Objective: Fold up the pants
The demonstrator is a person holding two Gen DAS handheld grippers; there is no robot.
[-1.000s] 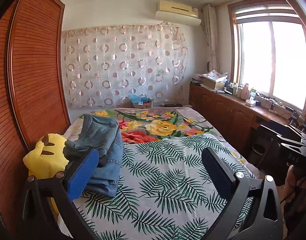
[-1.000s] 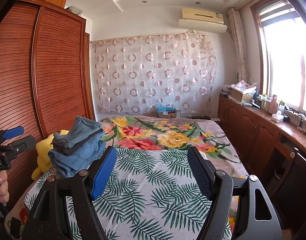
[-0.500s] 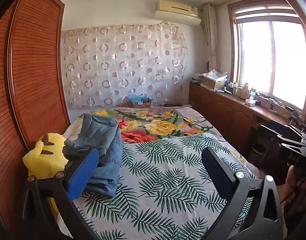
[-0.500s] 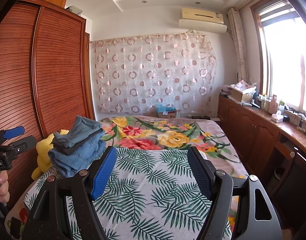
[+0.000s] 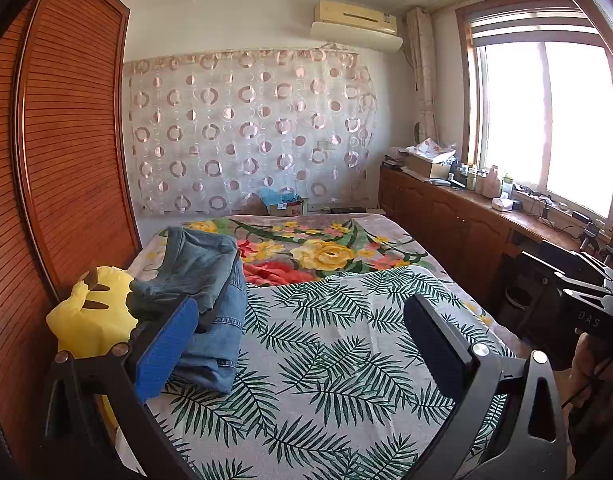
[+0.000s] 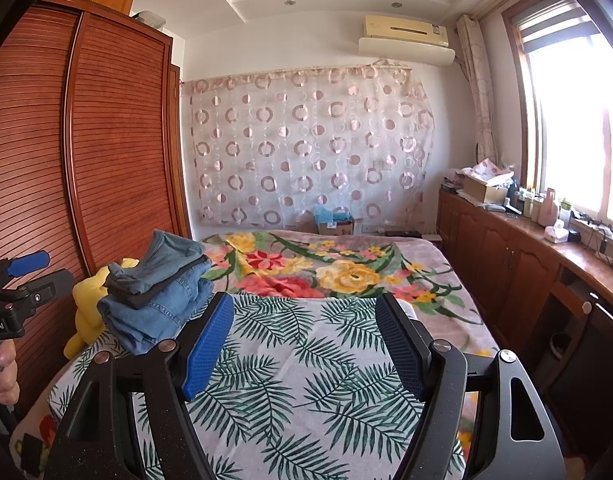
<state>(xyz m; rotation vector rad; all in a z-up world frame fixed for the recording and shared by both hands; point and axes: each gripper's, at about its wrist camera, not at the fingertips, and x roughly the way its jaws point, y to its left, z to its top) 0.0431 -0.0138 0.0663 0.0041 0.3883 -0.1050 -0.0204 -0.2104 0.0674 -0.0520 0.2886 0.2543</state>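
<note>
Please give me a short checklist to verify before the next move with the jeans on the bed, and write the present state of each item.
1. Left claw open, nothing between its jaws: ok.
2. Right claw open and empty: ok.
3. Stack of folded jeans lies on the bed's left side, against the yellow plush toy: ok.
4. Stack is neat and square: not ok, the top pair sits askew.
5. Leaf-print sheet in front of the claws is free for folding: ok.
6. Any unfolded pants left to fold: cannot tell, none in view.

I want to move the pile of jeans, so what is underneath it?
The jeans lie on the palm-leaf sheet, their far side against a yellow plush toy. Whatever is under the pile is covered.
</note>
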